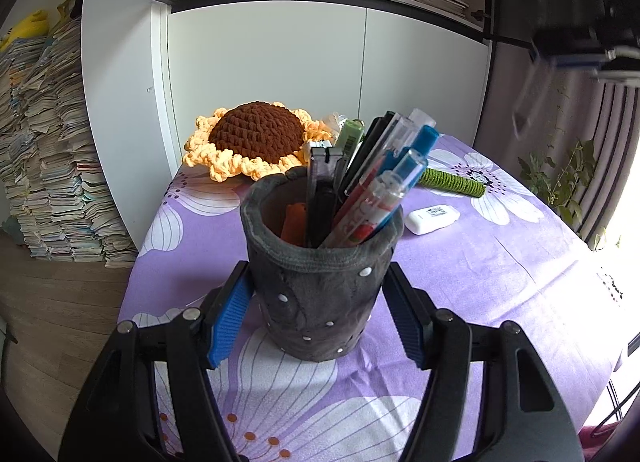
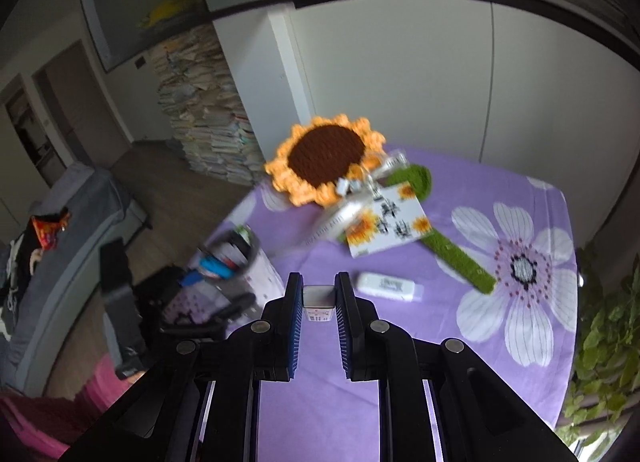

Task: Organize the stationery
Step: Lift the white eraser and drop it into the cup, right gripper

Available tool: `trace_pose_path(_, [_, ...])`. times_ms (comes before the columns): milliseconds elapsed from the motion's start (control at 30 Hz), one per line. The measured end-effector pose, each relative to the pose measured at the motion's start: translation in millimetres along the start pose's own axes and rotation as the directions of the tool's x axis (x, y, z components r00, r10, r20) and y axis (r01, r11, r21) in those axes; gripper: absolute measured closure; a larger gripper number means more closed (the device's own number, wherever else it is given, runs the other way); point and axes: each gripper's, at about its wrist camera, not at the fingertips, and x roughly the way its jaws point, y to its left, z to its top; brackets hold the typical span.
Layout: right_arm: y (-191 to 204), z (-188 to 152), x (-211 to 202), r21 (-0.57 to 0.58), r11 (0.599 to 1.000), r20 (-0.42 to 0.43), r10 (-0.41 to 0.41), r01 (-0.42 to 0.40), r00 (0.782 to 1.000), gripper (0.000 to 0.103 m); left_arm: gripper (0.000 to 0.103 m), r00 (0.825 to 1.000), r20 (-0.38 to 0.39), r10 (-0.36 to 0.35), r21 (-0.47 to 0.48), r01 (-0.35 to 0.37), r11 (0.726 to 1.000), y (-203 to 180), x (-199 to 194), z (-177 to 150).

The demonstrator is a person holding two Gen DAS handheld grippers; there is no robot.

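Note:
A dark grey fabric pen holder (image 1: pixel 320 294) stands on the purple floral tablecloth (image 1: pixel 480 282), filled with several pens (image 1: pixel 384 182) and a black stapler. My left gripper (image 1: pixel 320 302) has its blue pads on both sides of the holder and grips it. A white eraser (image 1: pixel 432 219) lies to the right behind it. My right gripper (image 2: pixel 319 294) is shut on a small white rectangular item (image 2: pixel 319 302), held above the cloth. The white eraser (image 2: pixel 388 286) lies just right of its fingertips. The pen holder (image 2: pixel 232 250) shows blurred at left.
A crocheted sunflower (image 1: pixel 256 138) with a green stem (image 1: pixel 452 182) lies at the table's back. A sunflower-printed card (image 2: pixel 384 222) rests on it. White cabinet doors stand behind, stacked books (image 1: pixel 52 150) at left, a plant (image 2: pixel 608 342) at right.

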Motion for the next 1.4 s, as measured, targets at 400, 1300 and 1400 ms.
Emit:
trace_pose_path(400, [78.7,52.4,64.9,-0.138,0.975,0.011,0.177,-0.174,0.984,0.086,0.038,1.0,0.0,-0.002,0.0,0.002,1.0,-0.2,0.0,-0.1])
trace_pose_path(1300, [-10.1,15.5,85.8,-0.072,0.997,-0.172,-0.052,0.04,0.984,0.085,0.037,1.0,-0.002,-0.006,0.002,0.006,1.0,-0.5,-0.1,0.3])
trace_pose_path(1400, [-46.9,-1.2,98.1,-0.072,0.992,-0.25,-0.116,0.101,0.961,0.08,0.037,1.0,-0.003,-0.006,0.002,0.006,1.0,-0.5,-0.2,0.3])
